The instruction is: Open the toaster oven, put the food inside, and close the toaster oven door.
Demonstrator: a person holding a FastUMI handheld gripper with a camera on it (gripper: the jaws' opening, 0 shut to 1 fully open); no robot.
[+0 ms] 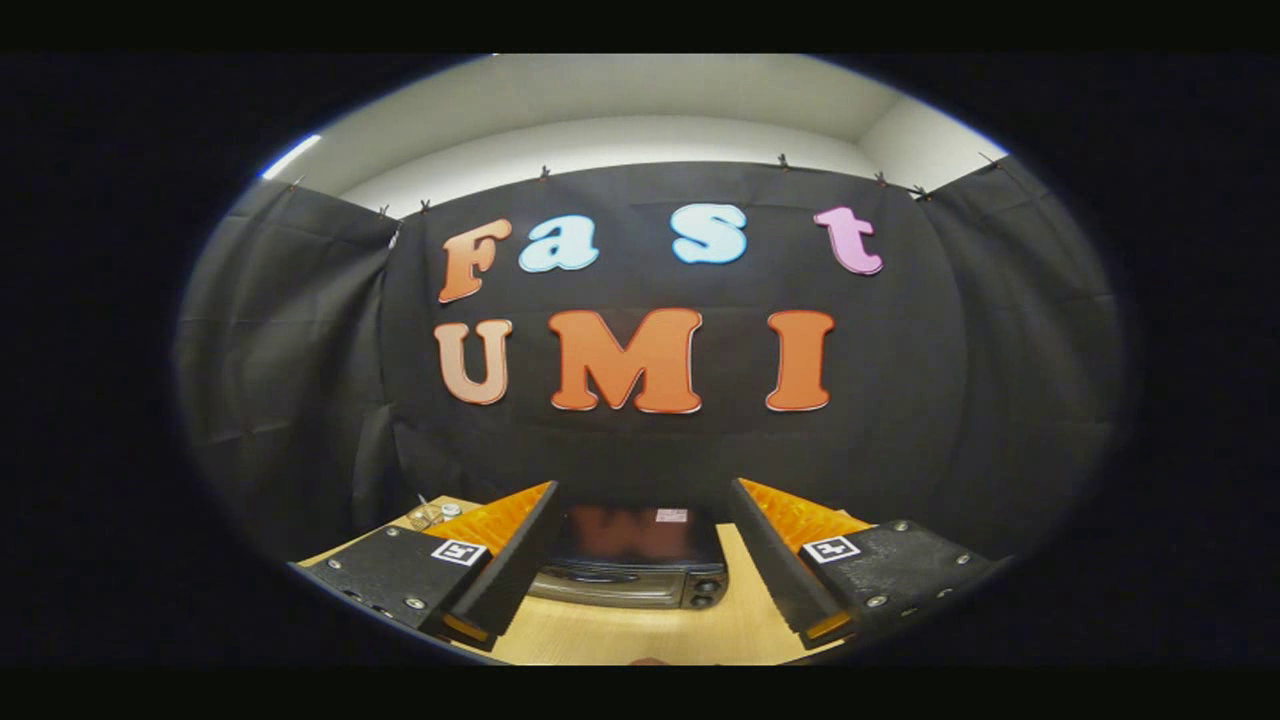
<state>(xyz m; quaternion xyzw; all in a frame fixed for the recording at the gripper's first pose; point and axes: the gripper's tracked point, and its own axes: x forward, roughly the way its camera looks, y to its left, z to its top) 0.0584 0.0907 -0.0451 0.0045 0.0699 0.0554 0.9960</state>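
Hovering above the desk (pixel 640 630), the gripper (pixel 640 520) is holding its fingers wide apart and empty, while the toaster oven (pixel 635 565) is sitting just ahead between them, its door closed.

Open jaws bear square coded markers (pixel 459 552); the toaster oven (pixel 630 575) sticker (pixel 671 516) is illegible.

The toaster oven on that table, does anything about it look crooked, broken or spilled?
Nothing stands out. The toaster oven sits squarely on the wooden table beyond the fingers, door shut. The gripper is open, holding nothing.
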